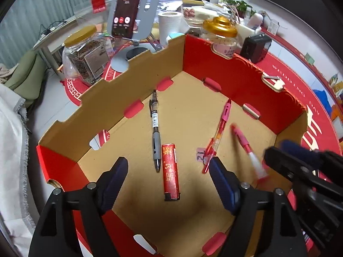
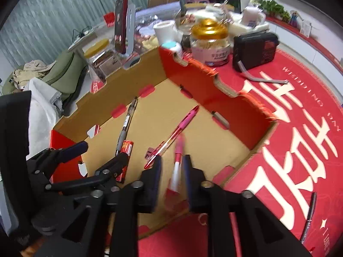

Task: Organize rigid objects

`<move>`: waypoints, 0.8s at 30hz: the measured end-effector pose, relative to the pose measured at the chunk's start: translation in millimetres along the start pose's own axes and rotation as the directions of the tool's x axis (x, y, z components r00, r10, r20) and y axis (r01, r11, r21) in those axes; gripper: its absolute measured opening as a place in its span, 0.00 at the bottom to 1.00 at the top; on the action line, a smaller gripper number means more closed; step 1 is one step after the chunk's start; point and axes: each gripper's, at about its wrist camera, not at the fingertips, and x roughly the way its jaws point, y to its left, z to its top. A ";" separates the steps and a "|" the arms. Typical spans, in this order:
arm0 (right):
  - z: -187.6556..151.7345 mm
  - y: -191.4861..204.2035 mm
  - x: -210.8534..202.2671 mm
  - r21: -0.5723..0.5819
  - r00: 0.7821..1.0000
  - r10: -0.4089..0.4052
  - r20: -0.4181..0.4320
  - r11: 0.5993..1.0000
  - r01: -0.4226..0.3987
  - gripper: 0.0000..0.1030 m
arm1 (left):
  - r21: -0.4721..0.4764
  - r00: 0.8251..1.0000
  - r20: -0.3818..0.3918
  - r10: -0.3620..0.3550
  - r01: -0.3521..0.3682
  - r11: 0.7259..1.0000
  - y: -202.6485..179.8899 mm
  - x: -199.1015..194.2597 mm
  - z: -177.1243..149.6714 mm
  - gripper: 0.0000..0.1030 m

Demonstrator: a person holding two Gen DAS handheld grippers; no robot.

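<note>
An open red-and-brown cardboard box holds a black pen, a red printed tube and a clear red pen. My left gripper hangs open over the box floor, and the red tube lies flat below the gap, untouched. My right gripper is open over the box's near right side. A motion-blurred pink pen sits tilted between its fingers, and neither pad visibly presses on it.
The box stands on a red round mat. Behind it are a phone on a grey stand, two gold-lidded jars, a paper roll and a black radio. Another dark pen lies on the mat at right.
</note>
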 end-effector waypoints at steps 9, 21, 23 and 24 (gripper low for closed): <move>-44.3 -53.6 -81.9 0.140 0.991 0.029 0.127 0.989 -0.047 0.98 | -0.012 0.987 0.158 -0.035 0.038 0.999 -11.1 -46.1 -25.7 1.00; -207.9 -197.1 -140.1 0.527 0.988 -0.151 0.015 0.841 0.120 0.98 | 0.565 0.965 0.136 -0.224 0.110 0.818 -152.7 -70.3 -157.0 1.00; -231.2 -208.7 -147.0 0.567 0.986 -0.166 0.007 0.813 0.133 0.98 | 0.612 0.970 0.138 -0.199 0.075 0.787 -166.9 -65.5 -171.4 1.00; -241.2 -213.8 -149.0 0.589 0.986 -0.164 0.005 0.797 0.130 0.98 | 0.622 0.974 0.131 -0.183 0.063 0.780 -173.0 -61.9 -172.6 1.00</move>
